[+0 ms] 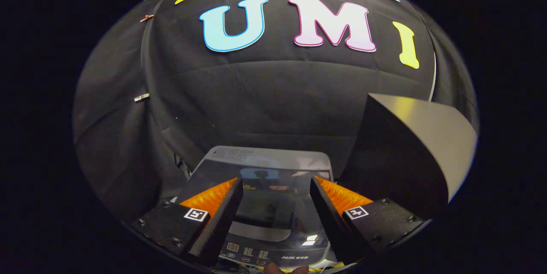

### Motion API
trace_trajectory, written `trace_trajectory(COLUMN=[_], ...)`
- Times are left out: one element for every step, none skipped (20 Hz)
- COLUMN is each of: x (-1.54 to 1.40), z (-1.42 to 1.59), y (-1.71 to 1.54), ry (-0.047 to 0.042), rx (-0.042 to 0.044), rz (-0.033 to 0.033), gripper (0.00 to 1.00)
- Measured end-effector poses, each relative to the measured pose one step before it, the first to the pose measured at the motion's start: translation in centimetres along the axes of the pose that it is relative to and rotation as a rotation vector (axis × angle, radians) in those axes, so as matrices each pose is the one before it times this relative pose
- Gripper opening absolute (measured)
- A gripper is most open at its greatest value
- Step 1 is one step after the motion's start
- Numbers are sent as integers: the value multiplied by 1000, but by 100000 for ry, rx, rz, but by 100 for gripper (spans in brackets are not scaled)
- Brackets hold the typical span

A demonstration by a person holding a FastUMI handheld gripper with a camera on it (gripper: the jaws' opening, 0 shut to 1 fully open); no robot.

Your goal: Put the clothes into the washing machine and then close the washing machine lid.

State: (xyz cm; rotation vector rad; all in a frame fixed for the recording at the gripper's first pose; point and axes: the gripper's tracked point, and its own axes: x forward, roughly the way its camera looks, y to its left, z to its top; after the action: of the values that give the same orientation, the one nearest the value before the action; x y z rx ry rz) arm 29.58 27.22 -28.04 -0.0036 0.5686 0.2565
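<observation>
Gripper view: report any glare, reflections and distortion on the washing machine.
Gripper view: the closed washing machine lid is glossy and mirrors the booth wall; a small white glare patch sits near the control panel; fisheye bends the dark box beside it; the open gripper looks sharp.

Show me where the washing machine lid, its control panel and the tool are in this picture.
washing machine lid [273, 171]: gripper view, on its glossy top, closed.
control panel [256, 256]: gripper view, on the button row at the front edge.
tool [276, 190]: gripper view, midway between its open fingertips.
</observation>
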Motion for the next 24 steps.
trace_trajectory(x=[-471, -321, -413, -272, -412, -230, -449, -375, -522, -467, -568, -599, -492, -600, -737, -768, -592, -792, -705, -738, -517, -541, -750, -694], z=[-415, -213, 56, 118, 312, 173, 219, 172, 319, 424, 511, 504, 491, 567, 607, 783, 789, 882, 785, 973, 987, 1135, 936, 786], y=[218, -14, 17, -100, -208, -123, -95, 24, 6, 92, 282, 202, 109, 201, 260, 137, 3, 74, -150, -70, -260, -271, -329, -540], ry=[79, -441, -976, -1232, -1640, -1560, -1371, -1365, -1348, -1651, -1638, -1440, -1420, -1271, -1327, -1636, -1693, -1543, -1599, -1660, -1991, -2361, -1943, -1721], rx=[835, 515, -388, -1619, -2522, -2100, -1135, -613, -176, -203, -130, 78, 181, 137, 130, 92, 73, 424, 1001, 1113, 56, -525, -693, -345], rz=[1059, 35, 44, -851, -1162, -638, -287, -305, -320, 84, 87, 242, 529, 508, 270, 219, -52, -83, -17, -298, -309, -594, -1009, -1025], gripper=[100, 99, 99, 100, 100, 99, 100, 99, 99, 100, 100, 99, 99, 99, 99, 99, 99, 99, 99, 99, 99, 99, 99, 99])
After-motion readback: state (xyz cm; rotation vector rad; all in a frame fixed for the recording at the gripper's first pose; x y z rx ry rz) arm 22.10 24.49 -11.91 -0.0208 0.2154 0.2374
